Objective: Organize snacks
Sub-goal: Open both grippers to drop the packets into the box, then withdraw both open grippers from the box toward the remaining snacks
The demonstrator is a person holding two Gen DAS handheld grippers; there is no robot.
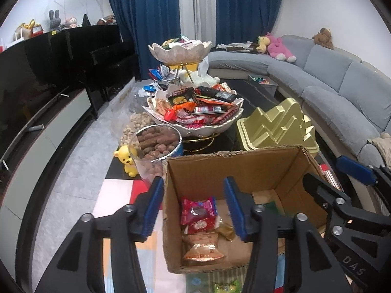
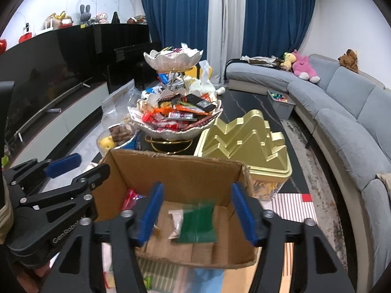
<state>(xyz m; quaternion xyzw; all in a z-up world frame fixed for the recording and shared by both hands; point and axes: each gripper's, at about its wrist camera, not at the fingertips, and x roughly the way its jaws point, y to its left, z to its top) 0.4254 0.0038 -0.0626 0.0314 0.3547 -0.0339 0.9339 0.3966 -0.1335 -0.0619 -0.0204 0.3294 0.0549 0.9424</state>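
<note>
Cardboard box (image 1: 234,210) sits on the table just before both grippers, holding red packets (image 1: 199,211) and a green packet (image 2: 199,222). Left gripper (image 1: 194,210) and right gripper (image 2: 196,213) hang wide apart, empty. Best to pick one packet squarely, then carry it to the heaped bowl (image 2: 176,119) beyond.

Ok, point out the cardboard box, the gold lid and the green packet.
cardboard box (image 1: 234,168), left wrist view, inner back wall.
gold lid (image 2: 244,136), right wrist view, ridged top.
green packet (image 2: 198,224), right wrist view, centre of wrapper.
</note>
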